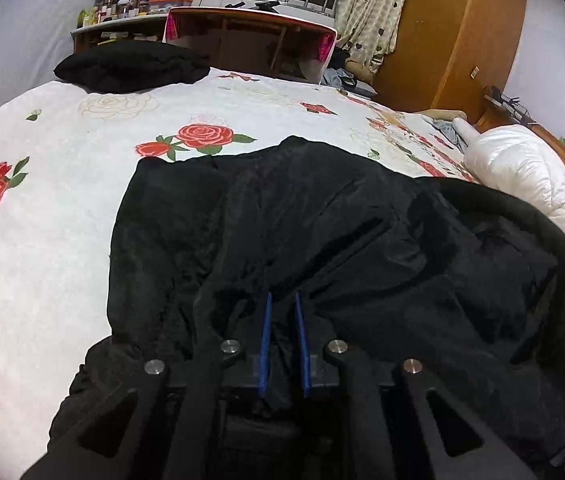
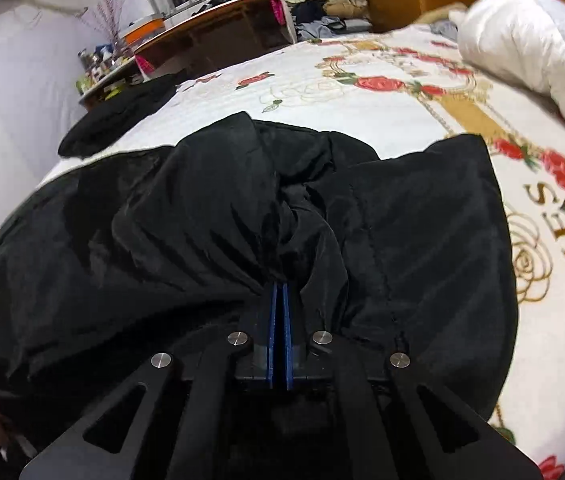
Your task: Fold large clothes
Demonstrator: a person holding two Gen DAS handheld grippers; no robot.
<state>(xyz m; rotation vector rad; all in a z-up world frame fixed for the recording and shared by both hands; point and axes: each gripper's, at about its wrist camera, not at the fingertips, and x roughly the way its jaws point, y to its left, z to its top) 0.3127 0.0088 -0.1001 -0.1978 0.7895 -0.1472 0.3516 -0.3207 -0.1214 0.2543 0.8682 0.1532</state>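
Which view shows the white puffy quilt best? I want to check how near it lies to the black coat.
The left wrist view: the white quilt shows at the bed's right side, right behind the black coat, seeming to meet its edge. In the right wrist view the quilt is blurred and cut off at the frame's edge, with bedspread between.

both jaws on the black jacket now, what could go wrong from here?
1. The right gripper is shut on one thin bunched pleat of the shiny black jacket; the slick fabric may slip out when lifted.
2. The left gripper has a narrow gap with fabric between the jaws; that pinch looks partial and could drop.
3. Puffy wrinkles could fold in unevenly over the rose-printed white bedspread.
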